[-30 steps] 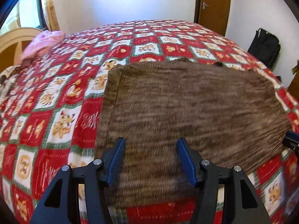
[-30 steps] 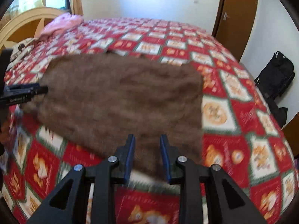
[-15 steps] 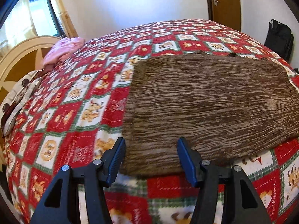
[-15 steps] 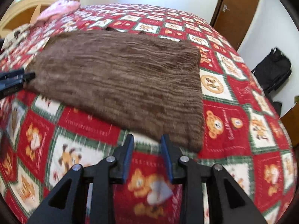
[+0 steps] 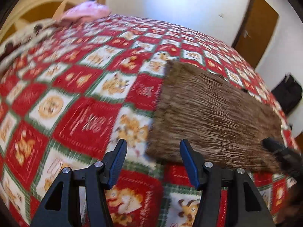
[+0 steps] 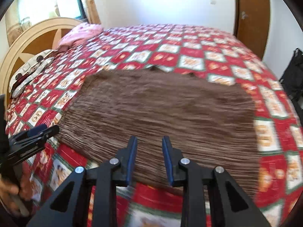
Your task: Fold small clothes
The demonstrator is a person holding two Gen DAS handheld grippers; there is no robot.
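Observation:
A brown ribbed knit garment (image 5: pixel 214 117) lies flat on the bed; it also shows in the right wrist view (image 6: pixel 166 111). My left gripper (image 5: pixel 153 147) is open and empty, just above the garment's near left corner. My right gripper (image 6: pixel 149 141) is open with a narrower gap and empty, over the garment's near edge around the middle. The right gripper shows as a dark blur at the right of the left wrist view (image 5: pixel 280 151). The left gripper shows at the left of the right wrist view (image 6: pixel 34 136), beside the garment's left corner.
The bed carries a red, white and green patterned quilt (image 5: pixel 79 98). A pink cloth (image 6: pixel 79 32) and a patterned pillow (image 6: pixel 30 68) lie by the cream headboard (image 6: pixel 24 43). A black bag (image 6: pixel 293 75) stands right of the bed, near a brown door (image 6: pixel 251 15).
My left gripper has swung left to the garment's near left corner. My right gripper has moved forward and left, from the near right corner to over the near edge. Both stay open.

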